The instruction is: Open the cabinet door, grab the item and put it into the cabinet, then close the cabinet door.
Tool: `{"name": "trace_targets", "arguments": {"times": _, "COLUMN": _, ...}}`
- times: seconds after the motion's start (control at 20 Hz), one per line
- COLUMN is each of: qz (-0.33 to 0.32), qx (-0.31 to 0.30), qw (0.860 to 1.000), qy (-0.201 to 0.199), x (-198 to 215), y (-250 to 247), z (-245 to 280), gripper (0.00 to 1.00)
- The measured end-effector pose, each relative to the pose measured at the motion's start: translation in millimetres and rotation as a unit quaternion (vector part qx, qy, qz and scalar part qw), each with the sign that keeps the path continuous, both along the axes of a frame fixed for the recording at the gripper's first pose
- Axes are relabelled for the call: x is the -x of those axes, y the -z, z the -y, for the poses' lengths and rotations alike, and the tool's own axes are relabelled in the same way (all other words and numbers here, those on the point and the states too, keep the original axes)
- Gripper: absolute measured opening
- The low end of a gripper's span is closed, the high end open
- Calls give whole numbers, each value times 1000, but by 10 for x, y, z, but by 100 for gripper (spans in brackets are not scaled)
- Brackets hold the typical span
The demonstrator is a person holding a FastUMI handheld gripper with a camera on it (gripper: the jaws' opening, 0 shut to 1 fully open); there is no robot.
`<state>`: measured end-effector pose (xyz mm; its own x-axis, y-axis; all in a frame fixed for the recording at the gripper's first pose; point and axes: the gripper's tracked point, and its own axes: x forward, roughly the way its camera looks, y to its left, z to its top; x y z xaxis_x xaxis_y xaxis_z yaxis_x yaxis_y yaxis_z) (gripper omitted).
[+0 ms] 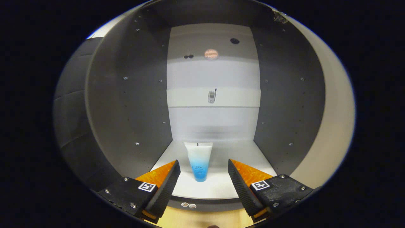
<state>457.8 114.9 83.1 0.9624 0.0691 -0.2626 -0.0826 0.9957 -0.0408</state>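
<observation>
A white and blue tube (199, 161) stands upright on its cap on the pale floor (221, 186) of the open cabinet, close to the back wall (213, 72). My gripper (204, 167) is open at the cabinet's front edge. The tube lies just ahead of the fingertips and between their lines, with a gap on either side; neither finger touches it. Grey side walls (133, 104) with small holes rise left and right of the tube.
A pale rail (190, 98) with a small metal fitting (212, 96) crosses the back wall halfway up. The cabinet's pale front edge or door (335, 126) curves along the right. A wooden surface (202, 220) lies below the cabinet's front lip.
</observation>
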Motion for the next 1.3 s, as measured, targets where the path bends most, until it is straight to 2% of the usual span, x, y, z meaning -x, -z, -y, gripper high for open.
{"name": "trace_targets", "arguments": {"times": 0.25, "qz": 51, "qx": 2, "qw": 999, "qy": 1, "x": 708, "y": -255, "z": 50, "gripper": 94}}
{"name": "trace_targets", "arguments": {"times": 0.4, "qz": 53, "qx": -19, "qw": 998, "qy": -1, "x": 1110, "y": -244, "z": 87, "gripper": 94}}
{"name": "trace_targets", "arguments": {"times": 1.0, "qz": 42, "qx": -30, "qw": 999, "qy": 8, "x": 2596, "y": 258, "z": 332, "gripper": 93}}
{"name": "trace_targets", "arguments": {"times": 1.3, "qz": 66, "qx": -18, "qw": 997, "qy": 19, "x": 3253, "y": 223, "z": 594, "gripper": 94}}
